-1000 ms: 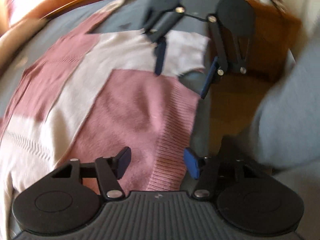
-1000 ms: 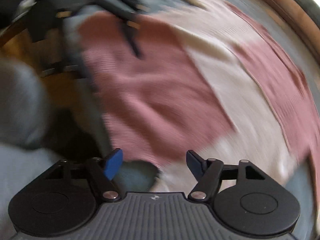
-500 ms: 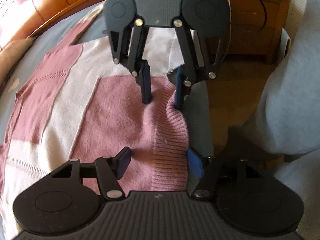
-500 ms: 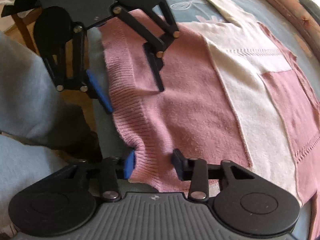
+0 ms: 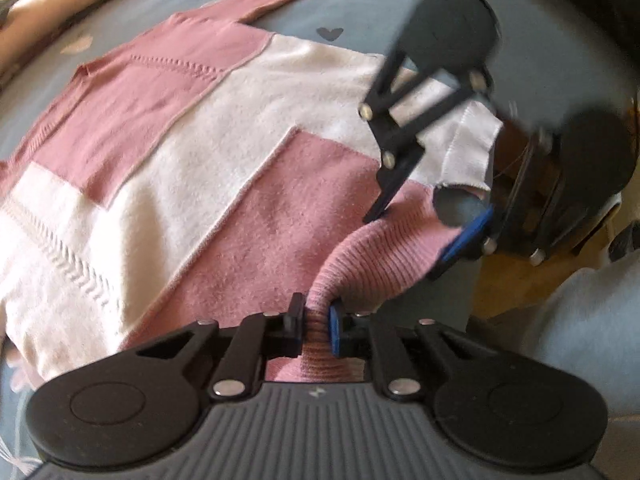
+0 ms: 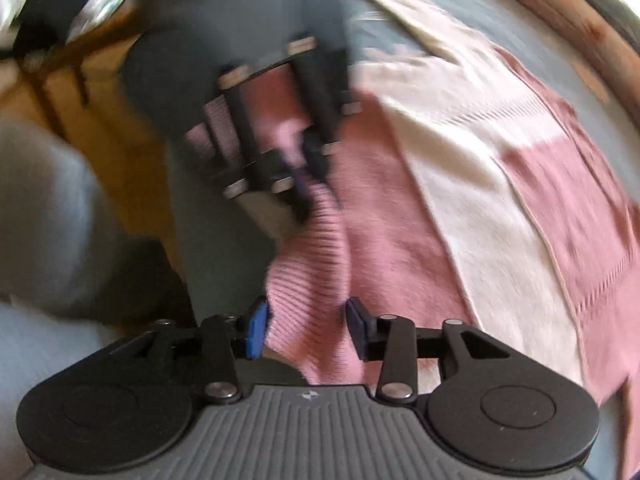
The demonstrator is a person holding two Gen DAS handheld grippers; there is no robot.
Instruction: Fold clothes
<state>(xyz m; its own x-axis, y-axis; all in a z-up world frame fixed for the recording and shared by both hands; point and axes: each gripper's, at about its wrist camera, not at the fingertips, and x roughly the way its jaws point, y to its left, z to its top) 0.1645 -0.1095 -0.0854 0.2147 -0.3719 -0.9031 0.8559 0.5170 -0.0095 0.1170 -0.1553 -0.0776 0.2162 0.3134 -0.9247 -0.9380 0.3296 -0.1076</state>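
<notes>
A pink and cream patchwork sweater lies spread on a blue-grey bed; it also shows in the right wrist view. My left gripper is shut on the sweater's ribbed pink hem, which bunches up between its pads. My right gripper is open, its pads on either side of the ribbed hem without pinching it. The right gripper also shows in the left wrist view, straddling the hem's far corner. The left gripper appears blurred in the right wrist view.
The blue-grey bedsheet has small heart prints. A wooden headboard or bed frame curves along the far side. A wooden nightstand stands beside the bed edge. The person's grey-clad leg is at the right.
My left gripper has closed on the ribbed hem and lifted it into a bunch. My right gripper has opened wider and shifted along the hem. Both views have swung.
</notes>
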